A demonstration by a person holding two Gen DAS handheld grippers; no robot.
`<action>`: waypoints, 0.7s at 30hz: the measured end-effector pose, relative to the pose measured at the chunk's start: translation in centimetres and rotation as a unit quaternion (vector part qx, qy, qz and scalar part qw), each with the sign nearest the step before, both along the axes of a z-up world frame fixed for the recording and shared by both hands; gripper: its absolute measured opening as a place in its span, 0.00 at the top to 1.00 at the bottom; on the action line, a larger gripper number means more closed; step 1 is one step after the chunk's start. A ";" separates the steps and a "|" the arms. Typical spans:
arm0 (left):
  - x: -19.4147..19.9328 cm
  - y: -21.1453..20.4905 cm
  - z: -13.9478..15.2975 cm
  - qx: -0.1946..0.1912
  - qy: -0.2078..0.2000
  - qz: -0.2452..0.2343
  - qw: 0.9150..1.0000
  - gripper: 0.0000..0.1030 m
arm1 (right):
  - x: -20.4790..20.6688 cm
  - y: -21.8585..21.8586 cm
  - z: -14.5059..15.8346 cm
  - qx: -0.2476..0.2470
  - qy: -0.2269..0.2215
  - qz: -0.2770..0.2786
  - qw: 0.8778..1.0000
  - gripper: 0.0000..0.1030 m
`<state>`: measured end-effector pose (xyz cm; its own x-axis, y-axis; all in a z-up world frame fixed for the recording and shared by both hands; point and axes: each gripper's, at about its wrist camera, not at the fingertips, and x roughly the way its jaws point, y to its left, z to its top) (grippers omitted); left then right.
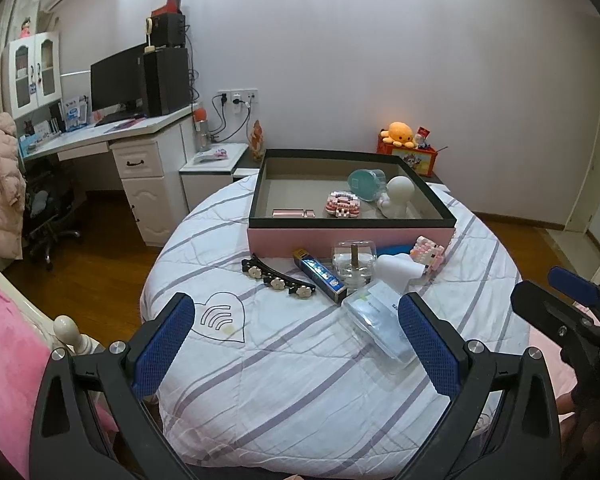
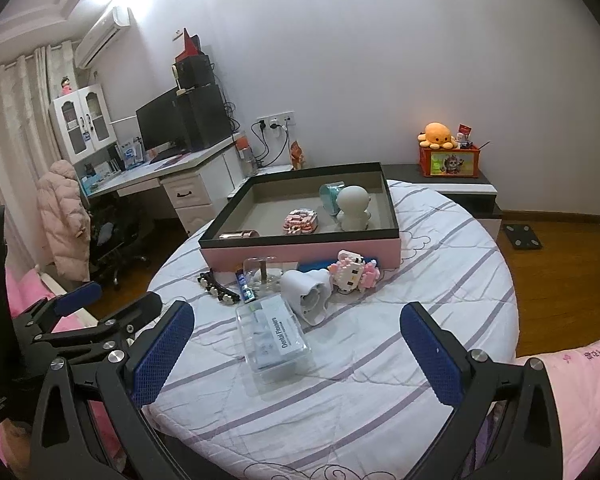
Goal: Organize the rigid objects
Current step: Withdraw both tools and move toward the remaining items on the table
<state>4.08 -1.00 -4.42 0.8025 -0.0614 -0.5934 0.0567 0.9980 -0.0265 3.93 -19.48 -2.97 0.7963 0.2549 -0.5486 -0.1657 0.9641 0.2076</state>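
A pink box with a black rim [image 1: 352,224] [image 2: 300,254] sits on the striped round bed. It holds a teal cup [image 1: 366,184], a white figurine [image 1: 398,196], a pink block model [image 1: 342,204] and a rose-gold tube [image 1: 288,213]. Loose in front of it lie a black flowered hair clip [image 1: 276,280], a blue carton [image 1: 320,276], a clear glass jar [image 1: 354,264], a white plastic piece [image 2: 308,294], a pink-white block toy [image 2: 354,272] and a clear floss case [image 2: 274,334]. My left gripper [image 1: 296,344] and right gripper [image 2: 298,354] both hover open and hold nothing, short of the floss case.
A white desk [image 1: 140,128] with a monitor stands at the left, with a chair and a pink coat [image 1: 0,184] beside it. A low cabinet carries an orange plush [image 2: 436,134] on a red crate. Pink bedding [image 2: 580,380] lies on both sides, wooden floor beyond the bed.
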 end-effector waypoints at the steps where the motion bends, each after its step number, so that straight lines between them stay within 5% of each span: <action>1: 0.0 0.0 -0.1 0.000 0.001 0.001 1.000 0.00 | 0.0 -0.1 0.0 0.001 0.000 -0.001 1.000 0.00; 21: 1.6 1.0 -2.6 -0.008 0.038 0.012 0.999 0.00 | 1.0 -0.9 -1.1 -0.003 0.023 -0.007 1.000 0.00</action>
<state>5.66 -0.03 -6.97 0.7569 -0.0520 -0.6515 0.0292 0.9985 -0.0457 4.94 -20.38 -4.03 0.7735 0.2411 -0.5861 -0.1435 0.9674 0.2086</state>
